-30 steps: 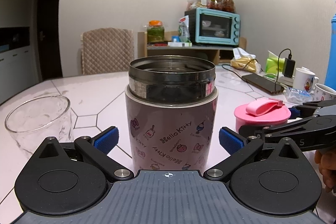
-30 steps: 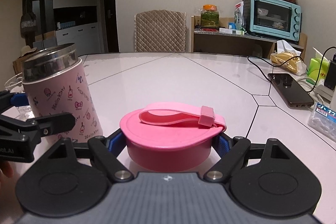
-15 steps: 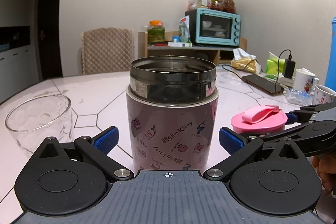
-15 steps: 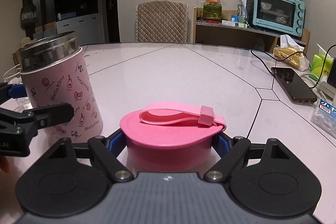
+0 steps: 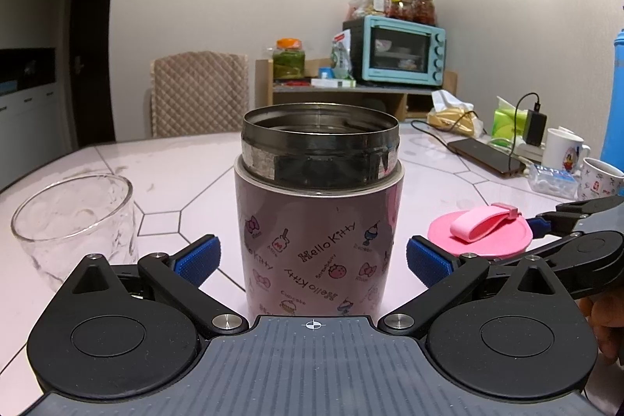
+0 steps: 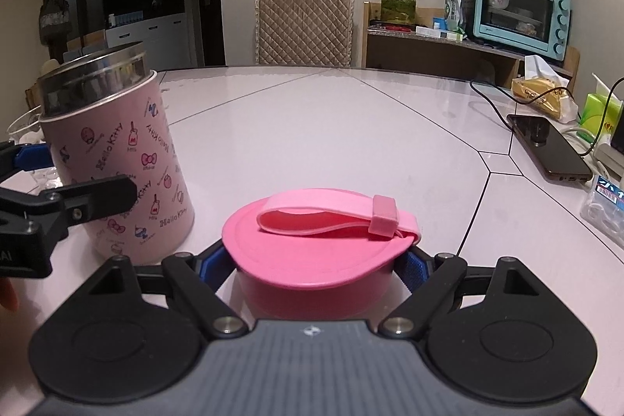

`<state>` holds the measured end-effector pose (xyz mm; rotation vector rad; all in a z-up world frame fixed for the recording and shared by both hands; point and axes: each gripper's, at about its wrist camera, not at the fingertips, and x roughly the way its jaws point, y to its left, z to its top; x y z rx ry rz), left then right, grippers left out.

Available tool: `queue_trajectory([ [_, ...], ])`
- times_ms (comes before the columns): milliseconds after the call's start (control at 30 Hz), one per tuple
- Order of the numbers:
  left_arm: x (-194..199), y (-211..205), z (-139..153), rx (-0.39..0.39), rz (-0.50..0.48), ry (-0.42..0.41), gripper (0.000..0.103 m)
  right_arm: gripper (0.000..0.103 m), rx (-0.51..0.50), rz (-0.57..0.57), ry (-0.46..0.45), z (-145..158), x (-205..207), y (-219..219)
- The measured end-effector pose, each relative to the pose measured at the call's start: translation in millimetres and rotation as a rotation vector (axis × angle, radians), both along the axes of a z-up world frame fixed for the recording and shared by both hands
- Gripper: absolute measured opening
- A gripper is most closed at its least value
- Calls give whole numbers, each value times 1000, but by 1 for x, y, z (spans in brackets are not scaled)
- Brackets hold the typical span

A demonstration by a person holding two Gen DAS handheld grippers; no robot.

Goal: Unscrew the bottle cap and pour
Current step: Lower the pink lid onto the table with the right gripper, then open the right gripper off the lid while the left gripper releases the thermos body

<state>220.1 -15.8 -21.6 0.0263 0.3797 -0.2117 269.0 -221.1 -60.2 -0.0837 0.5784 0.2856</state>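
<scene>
Cap (image 6: 319, 244) is off, pinched in my right tool (image 6: 318, 266). Left tool (image 5: 312, 256) gapes wide around the open bottle (image 5: 318, 217), not gripping. Glass (image 5: 76, 221) looks empty, so pouring's left.

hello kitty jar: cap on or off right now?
Off. The jar stands upright, its steel threaded mouth bare; the pink cap sits between the right gripper's fingers, beside the jar.

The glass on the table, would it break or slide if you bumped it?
The glass looks thin-walled and clear, so it is probably fragile if knocked over. It looks empty, so likely light and easy to shove. The table is smooth and glossy, so it would probably slide rather than grip. It is wide and low, so tipping seems less likely.
</scene>
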Motion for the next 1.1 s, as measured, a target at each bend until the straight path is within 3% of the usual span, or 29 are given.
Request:
queue_trajectory([
  [367, -2, -1, 0, -1, 3, 1, 103, 103, -14, 1, 18, -2, -2, 1],
  [1100, -27, -3, 5, 16, 18, -18, 103, 103, -18, -28, 5, 0, -28, -10],
])
